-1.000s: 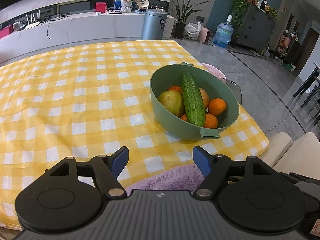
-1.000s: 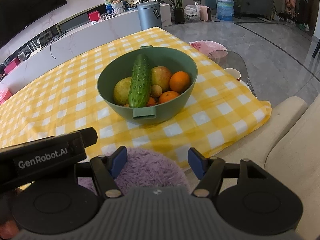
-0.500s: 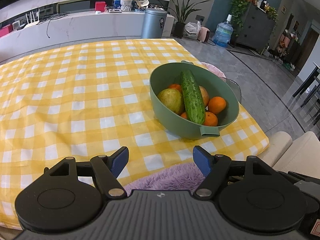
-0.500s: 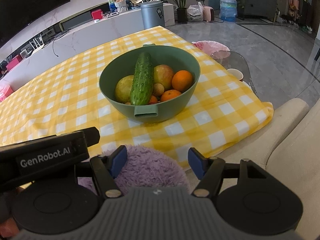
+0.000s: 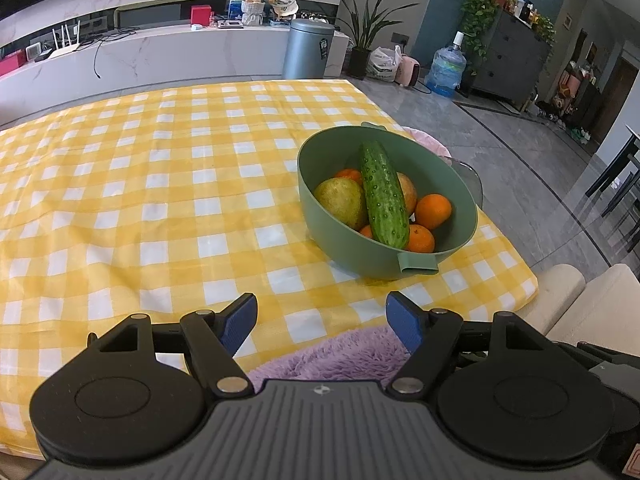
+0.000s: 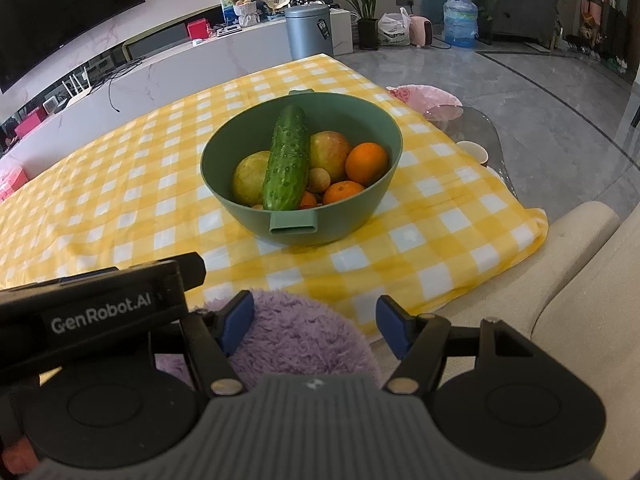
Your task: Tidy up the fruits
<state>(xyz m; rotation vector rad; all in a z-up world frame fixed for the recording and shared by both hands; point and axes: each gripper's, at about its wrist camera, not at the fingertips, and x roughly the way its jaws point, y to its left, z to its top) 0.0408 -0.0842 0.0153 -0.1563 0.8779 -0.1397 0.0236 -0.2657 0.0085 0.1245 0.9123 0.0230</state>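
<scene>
Checked tablecloth (image 5: 160,200) carries green bowl (image 6: 344,216); small brown fruit (image 6: 319,180) only in right view; both jaws released.

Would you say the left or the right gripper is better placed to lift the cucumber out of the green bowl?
Probably the right gripper: the green bowl sits almost straight ahead of its open jaws, the cucumber lying on top. The left gripper, also open, sees the bowl off to its right.
</scene>
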